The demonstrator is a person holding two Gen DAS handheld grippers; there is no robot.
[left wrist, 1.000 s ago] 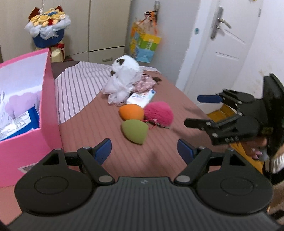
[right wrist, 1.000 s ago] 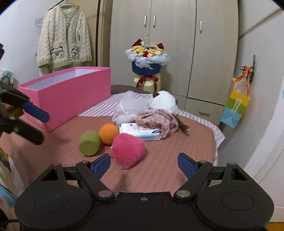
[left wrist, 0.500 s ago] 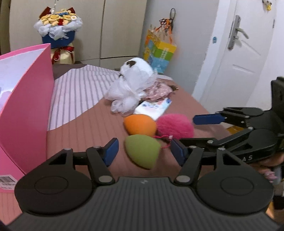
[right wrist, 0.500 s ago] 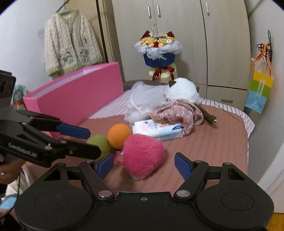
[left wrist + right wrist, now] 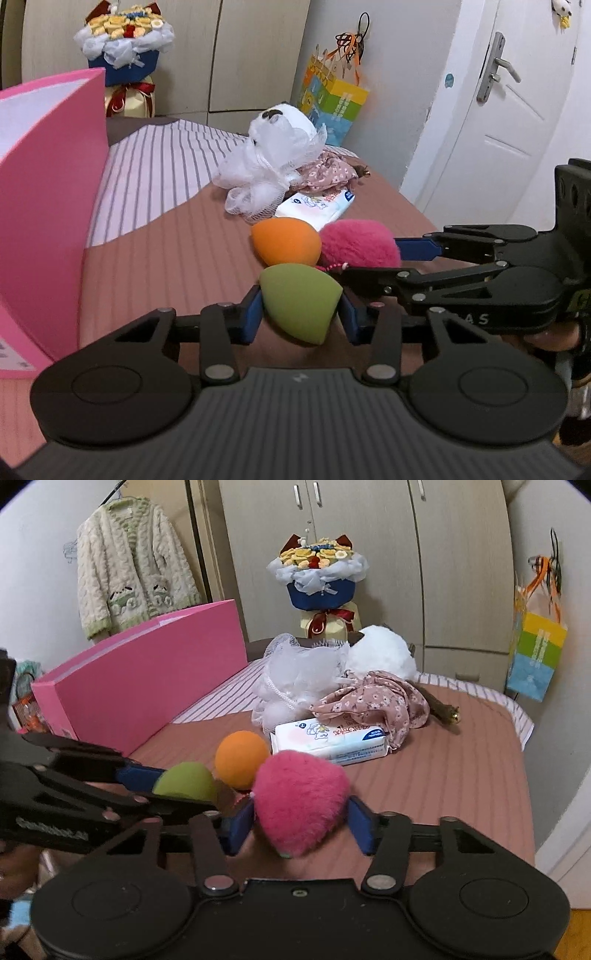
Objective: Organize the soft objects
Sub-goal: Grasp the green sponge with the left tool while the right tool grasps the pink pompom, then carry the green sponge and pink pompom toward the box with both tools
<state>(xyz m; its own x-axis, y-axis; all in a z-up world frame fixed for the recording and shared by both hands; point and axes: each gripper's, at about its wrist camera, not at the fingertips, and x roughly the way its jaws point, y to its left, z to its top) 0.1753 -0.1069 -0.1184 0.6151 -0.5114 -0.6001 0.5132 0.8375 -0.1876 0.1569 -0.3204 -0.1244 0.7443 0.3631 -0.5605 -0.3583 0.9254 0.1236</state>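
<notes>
A green sponge egg (image 5: 299,301) lies on the brown striped table between the blue pads of my left gripper (image 5: 301,314); the jaws stand close around it and look to touch its sides. A pink fluffy heart (image 5: 301,805) sits between the pads of my right gripper (image 5: 301,829), which also close in on it. An orange sponge egg (image 5: 284,240) lies just behind both. The green egg (image 5: 186,781) and left gripper also show in the right wrist view. The pink heart (image 5: 358,245) shows in the left wrist view.
A pink box (image 5: 44,192) stands at the left. Behind the sponges lie a tissue pack (image 5: 330,740), white mesh puff (image 5: 299,672), white plush (image 5: 382,651) and floral cloth (image 5: 376,701). A bouquet (image 5: 319,572) stands at the back. A door (image 5: 498,110) is on the right.
Both grippers have moved forward and down onto the soft objects. The left jaws have narrowed around the green egg; the right jaws have narrowed around the pink heart.
</notes>
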